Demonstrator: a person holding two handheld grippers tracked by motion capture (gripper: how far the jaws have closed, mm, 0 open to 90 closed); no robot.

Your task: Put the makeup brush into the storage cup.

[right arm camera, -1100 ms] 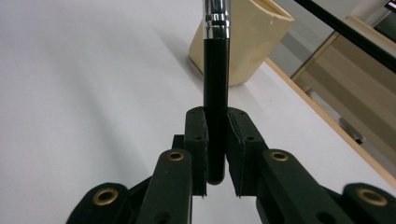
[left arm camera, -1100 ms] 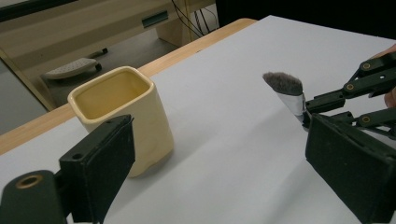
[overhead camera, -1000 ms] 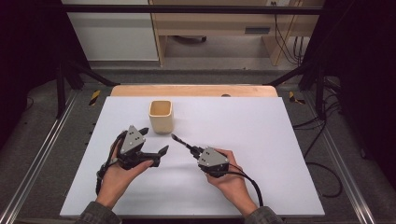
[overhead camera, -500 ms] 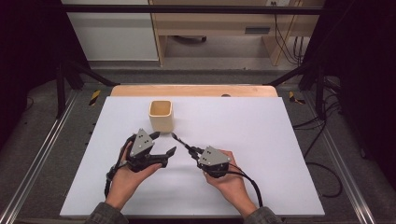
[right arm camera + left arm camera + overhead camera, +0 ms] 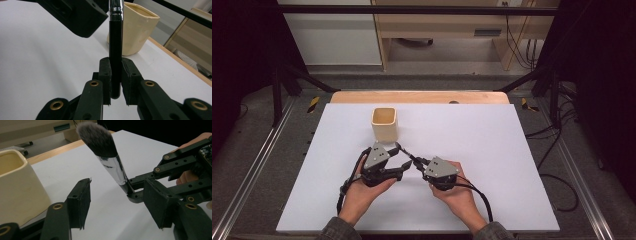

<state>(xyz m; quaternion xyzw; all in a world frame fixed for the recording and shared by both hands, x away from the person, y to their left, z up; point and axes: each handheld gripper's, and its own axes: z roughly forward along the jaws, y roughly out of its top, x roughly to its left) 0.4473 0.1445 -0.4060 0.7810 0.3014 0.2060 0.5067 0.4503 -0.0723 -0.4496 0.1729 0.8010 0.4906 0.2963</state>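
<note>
A makeup brush (image 5: 113, 168) with dark, grey-tipped bristles, a chrome ferrule and a black handle (image 5: 115, 57) points up and away over the white board. My right gripper (image 5: 115, 82) is shut on the handle's lower end, just right of centre in the high view (image 5: 418, 162). My left gripper (image 5: 120, 202) has just been closing its jaws. The ferrule stands between its pads, which do not touch it. Seen from above, the left gripper (image 5: 401, 159) sits tip to tip with the right one. A cream cup (image 5: 384, 124) stands empty just beyond them.
The white board (image 5: 512, 150) lies on a wooden table whose far edge (image 5: 422, 96) shows beyond it. The cup (image 5: 17, 182) stands close to the left jaw of my left gripper. Dark frame rails run along both sides.
My left gripper has moved right toward the brush, and its jaws have narrowed around the ferrule. The right gripper and the brush have held still.
</note>
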